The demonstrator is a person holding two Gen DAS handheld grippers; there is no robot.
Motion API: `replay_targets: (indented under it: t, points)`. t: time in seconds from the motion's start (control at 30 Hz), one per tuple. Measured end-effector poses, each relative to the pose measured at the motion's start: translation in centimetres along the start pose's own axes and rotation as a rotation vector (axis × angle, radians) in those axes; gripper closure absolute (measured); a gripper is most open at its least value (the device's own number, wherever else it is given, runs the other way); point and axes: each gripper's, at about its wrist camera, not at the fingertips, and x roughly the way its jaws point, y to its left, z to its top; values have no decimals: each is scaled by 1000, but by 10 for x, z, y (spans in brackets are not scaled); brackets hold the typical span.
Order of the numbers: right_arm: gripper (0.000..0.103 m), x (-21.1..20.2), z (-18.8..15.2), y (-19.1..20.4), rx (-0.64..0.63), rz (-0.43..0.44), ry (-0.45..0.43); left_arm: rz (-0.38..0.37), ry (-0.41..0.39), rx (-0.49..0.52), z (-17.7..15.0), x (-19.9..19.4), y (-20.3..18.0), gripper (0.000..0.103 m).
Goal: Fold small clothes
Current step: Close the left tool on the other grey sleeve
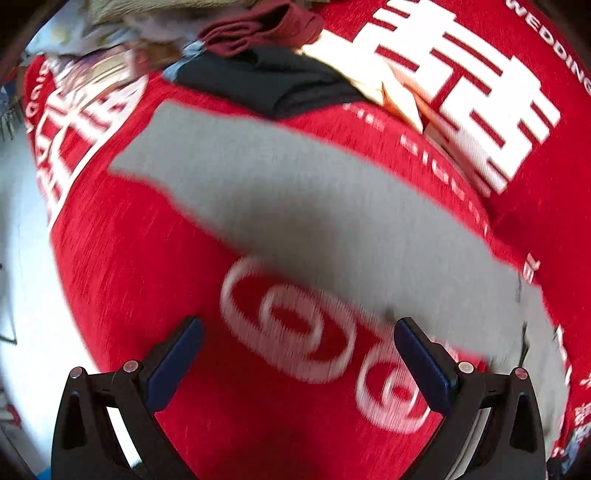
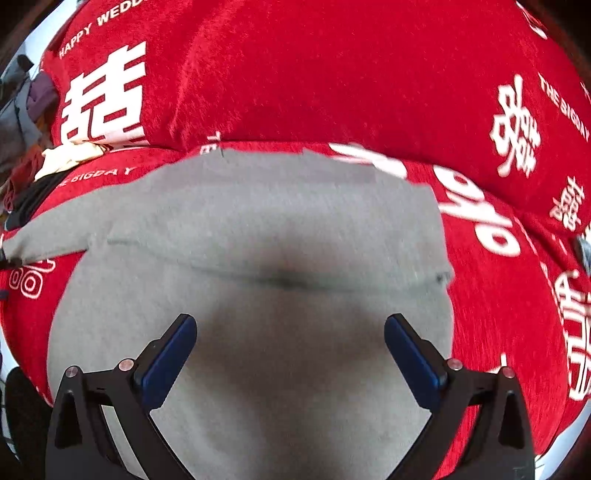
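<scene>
A grey garment [image 1: 295, 199] lies flat on a red cloth with white characters [image 1: 129, 266]. In the left wrist view it stretches from upper left to lower right, blurred. My left gripper [image 1: 298, 328] is open and empty, over the red cloth just beside the garment's near edge. In the right wrist view the grey garment [image 2: 258, 221] fills the middle, with a fold line across it. My right gripper [image 2: 290, 325] is open and empty, right above the garment.
A pile of clothes sits at the far side: a dark red piece [image 1: 258, 29], a black piece [image 1: 266, 81] and a cream piece [image 2: 70, 155]. A red pillow with white characters [image 2: 332, 74] lies behind the garment. The bed's edge runs at left [image 1: 22, 258].
</scene>
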Motion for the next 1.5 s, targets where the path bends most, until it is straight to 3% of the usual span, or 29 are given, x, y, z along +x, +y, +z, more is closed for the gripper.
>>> replay_targets:
  t: [0.23, 0.4, 0.47, 0.5, 0.57, 0.63, 0.73, 0.83, 0.9, 0.97, 1.03, 1.07, 1.13, 1.2, 1.27, 1.33, 1.43, 1.5]
  points:
    - [1, 13, 25, 29, -69, -4, -13, 191, -43, -77, 59, 34, 8, 0]
    - [1, 45, 68, 70, -123, 20, -11, 161, -96, -103, 67, 32, 20, 3]
    - [1, 62, 87, 95, -133, 53, 3, 194, -150, -102, 63, 24, 24, 44]
    - [1, 72, 94, 105, -135, 60, 16, 171, -165, -102, 63, 19, 29, 53]
    - [1, 96, 109, 131, -134, 60, 50, 109, -155, -121, 70, 18, 39, 90]
    - [1, 117, 117, 151, -122, 50, 86, 14, -116, -170, 77, 19, 53, 91]
    - [1, 146, 121, 191, -113, 28, 154, -34, -91, -201, 84, 16, 61, 92]
    - [1, 151, 112, 238, -166, 46, 164, -54, -120, -200, 84, 5, 56, 92]
    - [1, 145, 100, 277, -255, 114, 172, -55, -141, -179, 83, -7, 51, 92]
    - [1, 127, 88, 307, -323, 260, 201, -64, -162, -163, 84, -20, 46, 92]
    - [2, 105, 83, 319, -368, 395, 203, -86, -178, -157, 86, -32, 43, 92]
    - [2, 95, 84, 318, -376, 409, 181, -94, -184, -153, 86, -38, 43, 92]
    - [2, 82, 92, 303, -361, 375, 128, -98, -197, -137, 87, -50, 39, 92]
    - [2, 83, 108, 276, -311, 279, 94, -91, -214, -110, 85, -58, 34, 92]
    - [2, 101, 127, 245, -235, 121, 112, -77, -222, -78, 84, -63, 25, 92]
    - [2, 121, 137, 222, -166, 40, 155, -71, -226, -53, 81, -67, 19, 92]
    - [2, 141, 131, 236, -189, -10, 212, -69, -225, -38, 77, -74, 13, 92]
    - [2, 142, 120, 267, -253, 54, 231, -59, -226, -27, 76, -77, 10, 92]
